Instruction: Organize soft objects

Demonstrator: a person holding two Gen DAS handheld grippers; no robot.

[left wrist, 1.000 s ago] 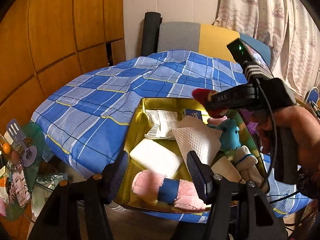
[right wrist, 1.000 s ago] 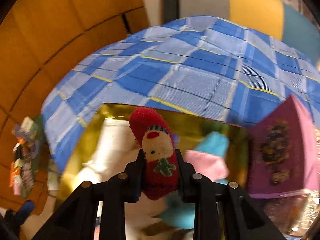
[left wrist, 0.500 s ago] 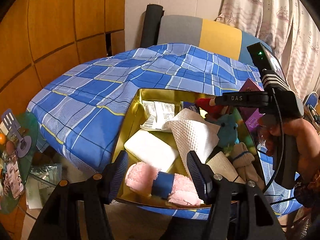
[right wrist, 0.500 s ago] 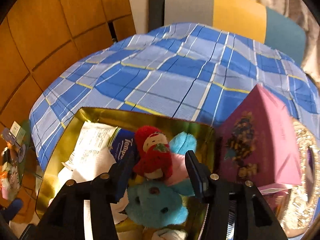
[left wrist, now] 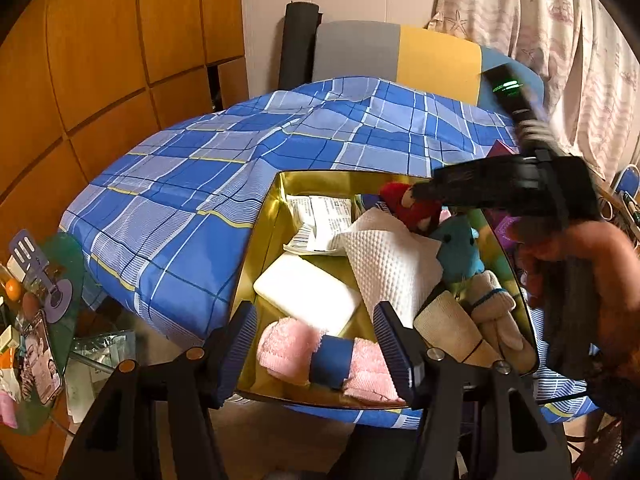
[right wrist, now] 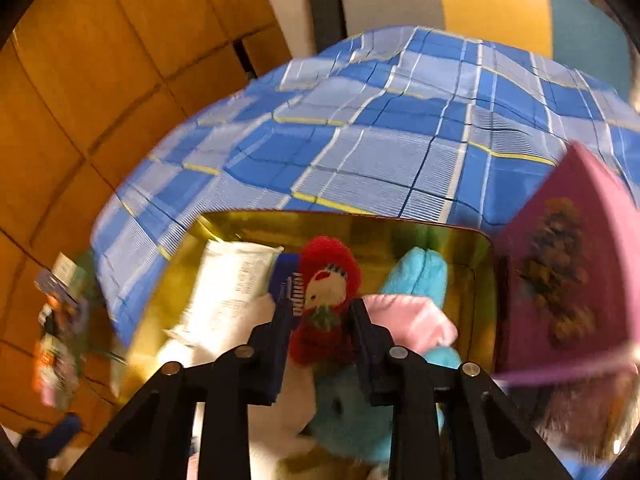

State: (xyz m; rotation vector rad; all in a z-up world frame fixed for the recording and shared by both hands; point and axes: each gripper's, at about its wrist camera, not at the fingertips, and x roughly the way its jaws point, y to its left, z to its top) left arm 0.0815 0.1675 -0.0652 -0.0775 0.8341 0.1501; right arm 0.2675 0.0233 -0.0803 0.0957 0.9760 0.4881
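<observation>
Right wrist: Santa toy [right wrist: 326, 296] between closing jaws

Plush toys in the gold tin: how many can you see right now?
2. The red Santa plush sits between the right gripper as its jaws close; the teal plush lies just beside it, nearer the camera. Others may be buried under the paper towel.

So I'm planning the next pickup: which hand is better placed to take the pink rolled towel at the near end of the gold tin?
Left. Its tongs hang open right over the pink towel, while the right tongs are closing around the red doll at the far end.
</observation>
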